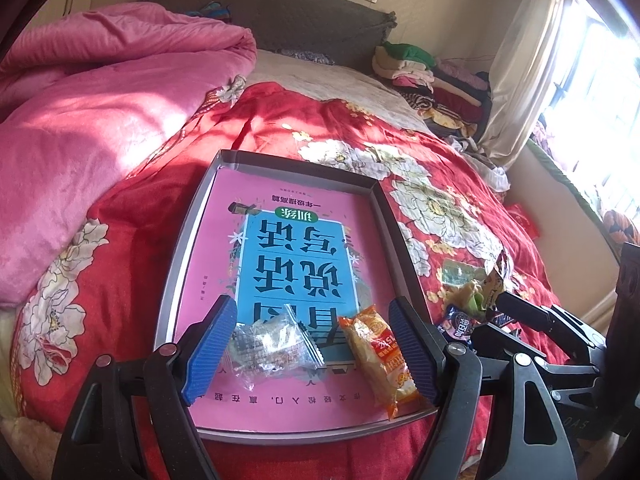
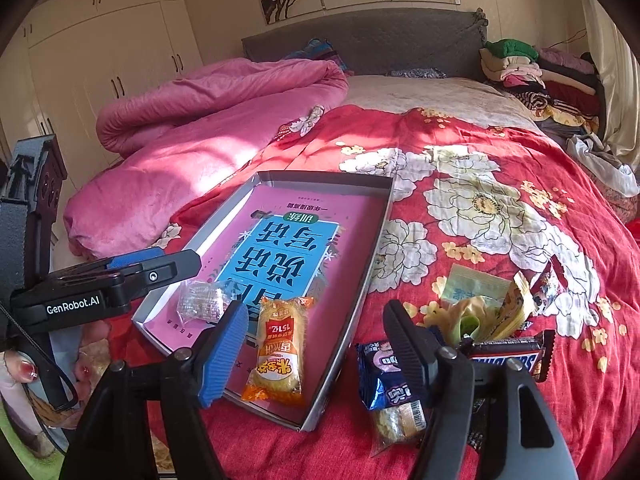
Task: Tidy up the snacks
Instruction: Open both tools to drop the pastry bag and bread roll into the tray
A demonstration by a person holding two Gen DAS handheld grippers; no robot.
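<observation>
Left wrist view: left gripper at bottom centre, jaws spread wide, nothing pinched. Below and between the two blue pads lie two snacks inside the shallow grey tray, which sits mid-frame on the red floral bedspread: one clear-wrapped snack and one orange packet, side by side at the tray's near end, neither touched by a pad. A pink book cover lines the tray floor. Lower right, outside the tray: a loose pile of wrappers on the bedspread, count unclear, partly hidden by the right gripper. One pink quilt upper left, one stack of folded clothes upper right.

Right wrist view: right gripper bottom centre, jaws apart, gripping nothing. Orange packet lies in the tray near the bottom corner, just beside the left pad. Clear-wrapped snack in the tray to its left. Left gripper at left edge, over the tray's edge. Outside the tray, lower right: one blue packet, one chocolate bar, one pale green sachet, plus several crumpled yellow-brown wrappers, not countable. A hand with red nails lower left.
</observation>
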